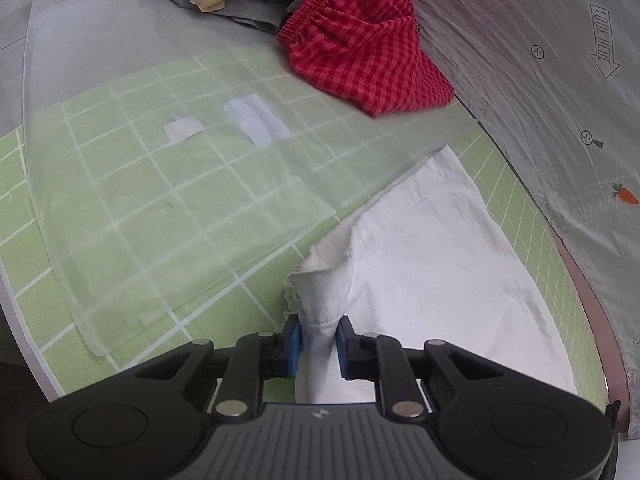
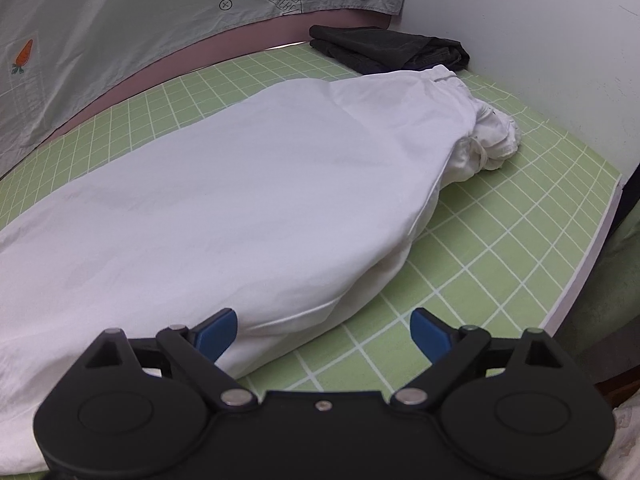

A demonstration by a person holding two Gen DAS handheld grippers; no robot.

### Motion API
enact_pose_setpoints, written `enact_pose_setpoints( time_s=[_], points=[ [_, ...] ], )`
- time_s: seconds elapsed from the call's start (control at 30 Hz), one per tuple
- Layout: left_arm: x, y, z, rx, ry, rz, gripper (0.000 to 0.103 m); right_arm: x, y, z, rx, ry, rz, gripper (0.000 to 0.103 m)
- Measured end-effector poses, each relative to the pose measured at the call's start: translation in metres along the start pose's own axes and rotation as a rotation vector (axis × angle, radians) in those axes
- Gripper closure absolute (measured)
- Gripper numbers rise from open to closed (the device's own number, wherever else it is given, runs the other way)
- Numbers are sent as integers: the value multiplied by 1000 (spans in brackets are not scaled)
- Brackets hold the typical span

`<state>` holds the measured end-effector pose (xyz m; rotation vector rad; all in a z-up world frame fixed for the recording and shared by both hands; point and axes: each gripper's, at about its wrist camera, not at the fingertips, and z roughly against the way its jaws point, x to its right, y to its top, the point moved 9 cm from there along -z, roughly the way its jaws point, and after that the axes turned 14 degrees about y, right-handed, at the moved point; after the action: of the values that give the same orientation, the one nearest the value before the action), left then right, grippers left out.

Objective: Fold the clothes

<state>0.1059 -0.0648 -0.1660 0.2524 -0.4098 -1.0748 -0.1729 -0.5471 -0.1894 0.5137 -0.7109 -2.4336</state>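
The white cotton garment lies long and smooth across the green gridded mat on the surface, its gathered end bunched at the far side. The left claw, held low over the mat, is clenched on a bunched fold of its edge. The right claw hovers level, released, its blue pads spread either side of the near hem. Beyond lie a red checked garment and a dark folded one.

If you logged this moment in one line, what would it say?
task: fold clothes | left gripper: shut on white garment | right gripper: open, at its edge
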Motion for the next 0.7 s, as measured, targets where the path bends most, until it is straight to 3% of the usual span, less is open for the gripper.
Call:
enact_pose_setpoints(
  time_s=[0.23, 0.37, 0.47, 0.53, 0.6, 0.7],
  points=[
    [60, 11, 49, 178, -59, -136, 93, 19, 19, -10, -40, 35, 21, 9],
    [123, -13, 71, 249, -145, -280, 94, 33, 26, -13, -54, 54, 32, 9],
    [176, -56, 77, 277, -210, -428, 95, 49, 34, -12, -49, 56, 34, 9],
    [206, -97, 74, 252, -261, -519, 96, 62, 38, -12, -46, 54, 22, 9],
    [228, -144, 64, 186, -299, -599, 96, 75, 41, -12, -47, 53, 6, 9],
    [238, -215, 41, 85, -269, -751, 96, 91, 45, -13, -51, 47, 5, 9]
  ],
)
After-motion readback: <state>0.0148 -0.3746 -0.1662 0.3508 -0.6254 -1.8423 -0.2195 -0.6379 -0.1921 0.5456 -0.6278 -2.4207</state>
